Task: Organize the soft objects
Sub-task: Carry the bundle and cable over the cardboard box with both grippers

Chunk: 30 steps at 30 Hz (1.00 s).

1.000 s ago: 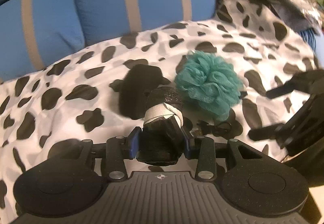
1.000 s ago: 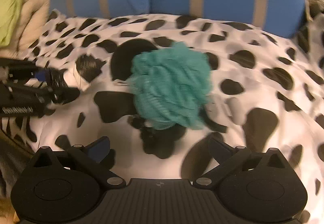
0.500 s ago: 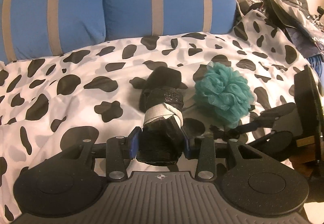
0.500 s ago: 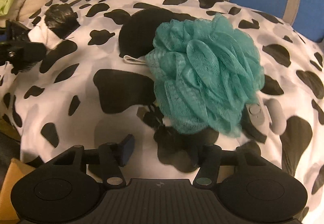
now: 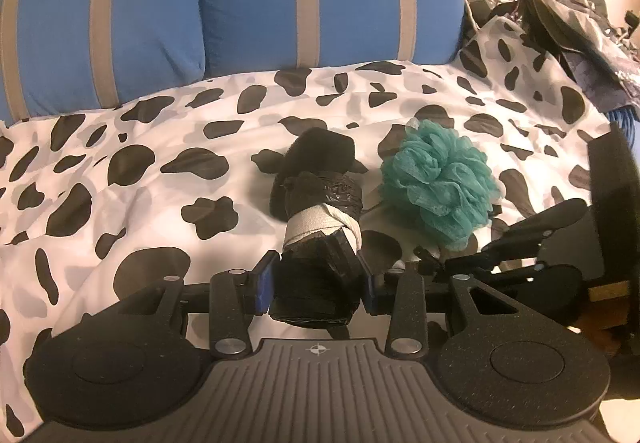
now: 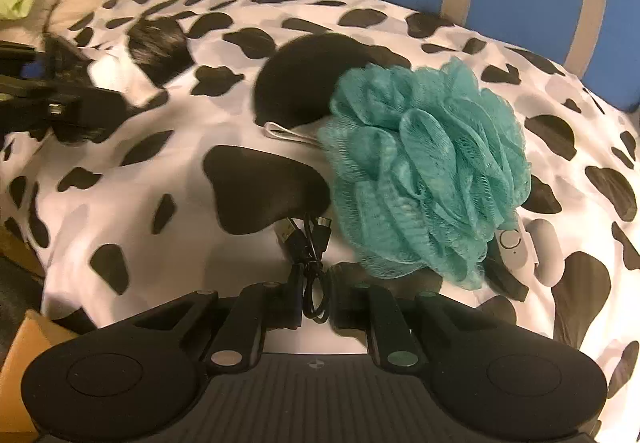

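A bed spread with a smooth black-and-white cow-print cover [image 5: 168,147] fills both views, blue striped cushions [image 5: 256,3] at the top. Low centre, the left gripper [image 5: 316,279] clasps a crinkly black taped bundle [image 5: 320,227]; the right gripper [image 6: 316,299] has just clenched onto a thin black looped cable [image 6: 312,263]. Beyond lies the frilly teal mesh pouf [image 6: 428,171], centre right, probably next, needing wide-spread fingers.

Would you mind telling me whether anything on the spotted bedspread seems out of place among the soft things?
Yes: a coiled black USB cable and a small white remote-like device lie beside the teal mesh bath pouf. Both are hard items among soft ones. The right hand-held gripper is shut on the cable, not the pouf.
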Tool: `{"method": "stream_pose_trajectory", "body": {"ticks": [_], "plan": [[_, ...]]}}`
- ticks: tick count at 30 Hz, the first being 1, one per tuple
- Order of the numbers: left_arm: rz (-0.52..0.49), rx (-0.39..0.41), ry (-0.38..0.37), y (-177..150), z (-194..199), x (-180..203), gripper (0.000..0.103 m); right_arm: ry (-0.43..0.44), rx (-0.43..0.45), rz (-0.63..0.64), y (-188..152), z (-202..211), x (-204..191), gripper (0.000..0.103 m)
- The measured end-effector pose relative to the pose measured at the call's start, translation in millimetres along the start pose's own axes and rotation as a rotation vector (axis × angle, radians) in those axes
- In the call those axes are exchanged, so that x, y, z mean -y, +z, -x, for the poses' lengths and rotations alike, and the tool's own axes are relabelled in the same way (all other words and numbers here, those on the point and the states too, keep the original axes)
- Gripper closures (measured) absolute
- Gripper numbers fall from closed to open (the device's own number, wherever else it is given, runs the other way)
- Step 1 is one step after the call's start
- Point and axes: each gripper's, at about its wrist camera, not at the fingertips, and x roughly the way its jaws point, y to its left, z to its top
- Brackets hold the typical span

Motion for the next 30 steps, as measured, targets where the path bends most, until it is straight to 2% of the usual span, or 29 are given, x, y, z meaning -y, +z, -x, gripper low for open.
{"method": "stream_pose_trajectory", "body": {"ticks": [5, 11, 17, 30], "plan": [[0.000, -0.001, 0.008, -3.5, 2.3, 4.4, 0.063, 0.001, 0.020, 0.010, -1.8, 15.4, -6.1, 0.089], [0.017, -0.006, 0.011, -10.4, 8.2, 9.9, 0.063, -0.020, 0.054, -0.039, -7.3, 40.5, -6.0, 0.089], [0.013, -0.008, 0.007, -20.6, 18.3, 22.1, 0.063, -0.054, 0.067, -0.067, -20.2, 62.7, -11.4, 0.089], [0.002, -0.021, -0.009, -51.2, 44.3, 49.4, 0.063, -0.067, 0.092, -0.162, -51.6, 113.5, -27.5, 0.089]]}}
